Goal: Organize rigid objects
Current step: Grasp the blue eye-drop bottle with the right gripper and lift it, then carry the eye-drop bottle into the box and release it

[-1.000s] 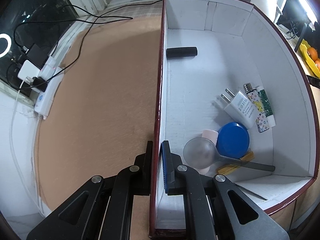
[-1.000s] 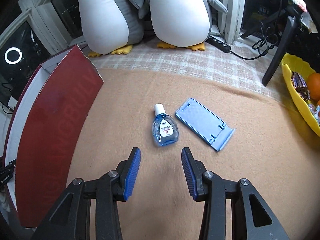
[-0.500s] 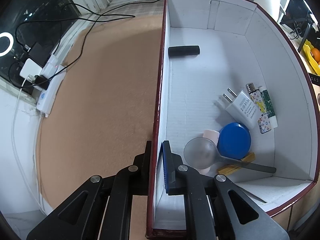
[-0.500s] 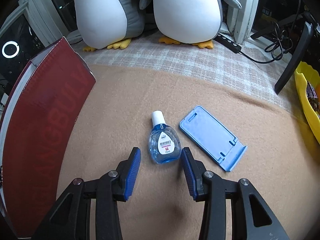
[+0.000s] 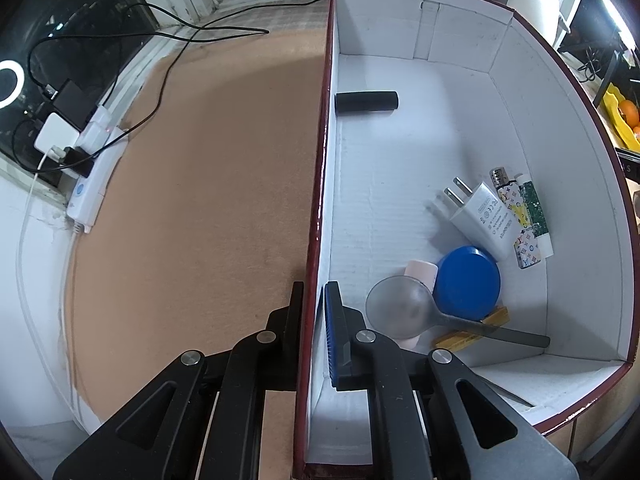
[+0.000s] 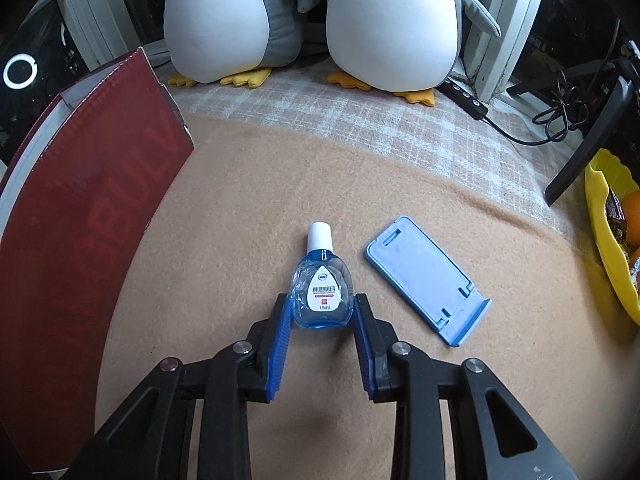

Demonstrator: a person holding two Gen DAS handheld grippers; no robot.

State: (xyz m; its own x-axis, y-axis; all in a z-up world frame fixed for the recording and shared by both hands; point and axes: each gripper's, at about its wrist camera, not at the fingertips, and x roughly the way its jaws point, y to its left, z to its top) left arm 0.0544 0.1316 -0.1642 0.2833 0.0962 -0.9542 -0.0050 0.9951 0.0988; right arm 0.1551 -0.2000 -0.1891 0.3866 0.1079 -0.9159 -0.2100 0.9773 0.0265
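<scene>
Tan blanket (image 6: 248, 216) covered the table, soft and slightly napped under everything loose. Nearest the right wrist camera, the right gripper (image 6: 322, 312) had its blue fingers (image 6: 280, 332) on either side of the eye-drop bottle (image 6: 322, 296), which lay flat with its white cap pointing away; they had just been closing, and appeared to touch the bottle's lower flanks, though a firm pinch could not be confirmed. Because the bottle was smooth, rounded and caught only near its base, it could squirt forward out of the grip or swing cap-down once lifted. Its label read "15ml" beneath Chinese characters too small to make out. Just beside it to the right lay the blue phone stand (image 6: 424, 276), near enough to be nudged by a wide move.

On the other side, the left gripper (image 5: 312, 332) was pressed together on the near wall of the red box (image 5: 320, 184); letting go might let the box slide on the blanket. Large embossed letters ran along the box's outer face, only partly legible. Farther back stood two plush penguins (image 6: 392, 28).
</scene>
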